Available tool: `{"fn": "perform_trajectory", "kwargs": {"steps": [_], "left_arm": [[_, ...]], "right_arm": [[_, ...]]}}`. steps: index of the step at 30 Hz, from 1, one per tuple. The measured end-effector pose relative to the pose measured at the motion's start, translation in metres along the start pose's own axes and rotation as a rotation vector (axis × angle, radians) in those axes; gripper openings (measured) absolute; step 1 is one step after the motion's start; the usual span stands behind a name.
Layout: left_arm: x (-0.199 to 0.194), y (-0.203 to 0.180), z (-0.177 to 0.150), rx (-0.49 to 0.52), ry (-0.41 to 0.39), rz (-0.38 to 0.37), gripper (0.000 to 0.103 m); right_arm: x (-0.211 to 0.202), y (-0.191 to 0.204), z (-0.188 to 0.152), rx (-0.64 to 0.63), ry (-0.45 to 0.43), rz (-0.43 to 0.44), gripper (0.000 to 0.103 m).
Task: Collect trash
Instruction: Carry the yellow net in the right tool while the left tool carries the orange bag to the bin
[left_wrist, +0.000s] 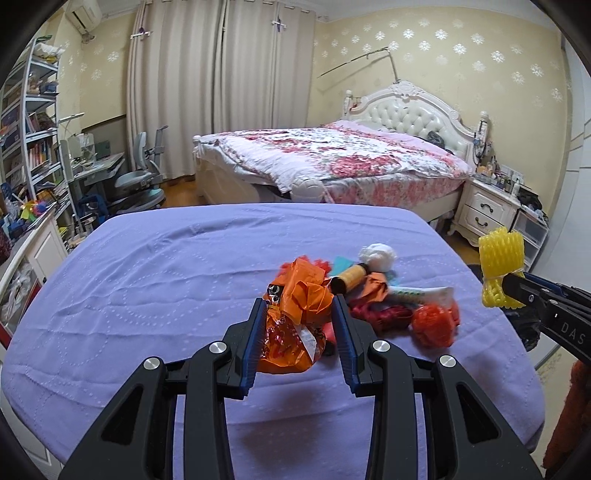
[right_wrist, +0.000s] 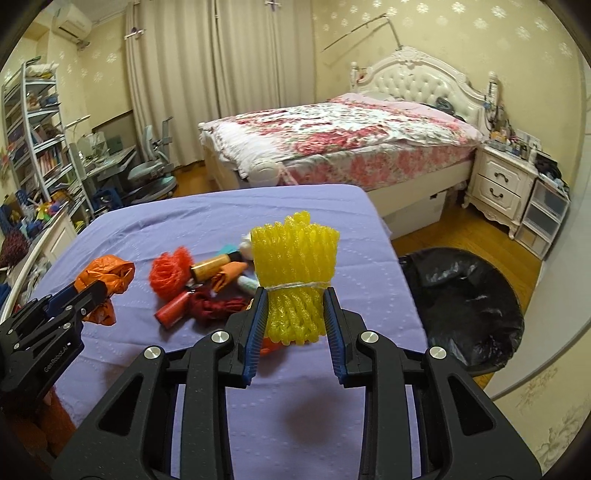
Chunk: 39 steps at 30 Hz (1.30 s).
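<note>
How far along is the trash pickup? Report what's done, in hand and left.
Done: nothing shows inside the black bin bag. In hand: left gripper clamps the orange wrapper; right gripper clamps the yellow foam net. Left: the pile on the purple cover.

The lavender-covered worktop (right_wrist: 147, 229) is left bare at upper left of the right-wrist frame; its centre is blocked by a heap of orange and red litter (right_wrist: 199, 280).

— How are the two grippers placed?
— The left gripper (left_wrist: 298, 306) points forward and down, jaws pressed on an orange wrapper (left_wrist: 291, 332).
— And the other?
— The right gripper (right_wrist: 293, 295) squeezes a yellow foam net (right_wrist: 293, 266).
</note>
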<state>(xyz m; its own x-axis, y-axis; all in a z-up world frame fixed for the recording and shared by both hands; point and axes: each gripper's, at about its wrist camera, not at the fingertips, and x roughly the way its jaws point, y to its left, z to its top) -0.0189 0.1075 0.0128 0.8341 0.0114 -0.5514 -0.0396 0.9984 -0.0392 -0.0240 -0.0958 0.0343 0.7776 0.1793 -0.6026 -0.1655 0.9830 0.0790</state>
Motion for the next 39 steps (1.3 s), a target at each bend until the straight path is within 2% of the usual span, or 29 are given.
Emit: {"fn": "perform_trajectory", "kwargs": {"steps": [11,24,30,39], "left_arm": [[0.024,-0.068,0.017,0.084,-0.005,-0.098,0.037],[0.068,-0.179,0.039,0.187,-0.004,-0.242,0.037],[0.098,-0.224,0.044,0.231,0.021,-0.266,0.037],[0.140,-0.267,0.041,0.293,0.078,-0.260,0.037]], "right_arm": [[0.010,-0.072,-0.002,0.091,-0.013,-0.147,0.030],[0.037,-0.158,-0.005,0.233,-0.001,-0.273,0.030],[0.052,-0.188,-0.008,0.285,0.012,-0.307,0.030],[0.072,-0.219,-0.009,0.346,0.042,-0.344,0.031]]}}
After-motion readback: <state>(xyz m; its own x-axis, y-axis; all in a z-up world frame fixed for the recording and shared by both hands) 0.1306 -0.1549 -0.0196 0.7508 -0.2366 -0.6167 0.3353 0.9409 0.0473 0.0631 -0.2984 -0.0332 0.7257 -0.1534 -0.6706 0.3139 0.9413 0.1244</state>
